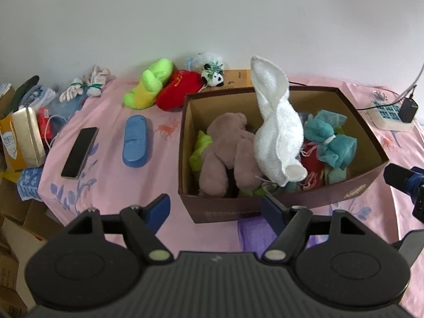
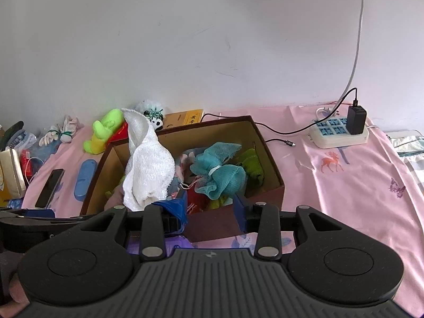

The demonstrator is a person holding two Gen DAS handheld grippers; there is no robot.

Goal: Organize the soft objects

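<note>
Box (image 1: 278, 209) crowded; upright white towel (image 1: 278, 132) blocks its centre; bare pink sheet (image 2: 344, 185) right of it.

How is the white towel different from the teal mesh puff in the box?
The white towel is plain terry, while the teal mesh puff is netted and tied at its middle with a white band. The towel stands tall, rising above the brown box rim; the puff lies low inside, toward the box's right side. Both are soft items already in the box.
</note>
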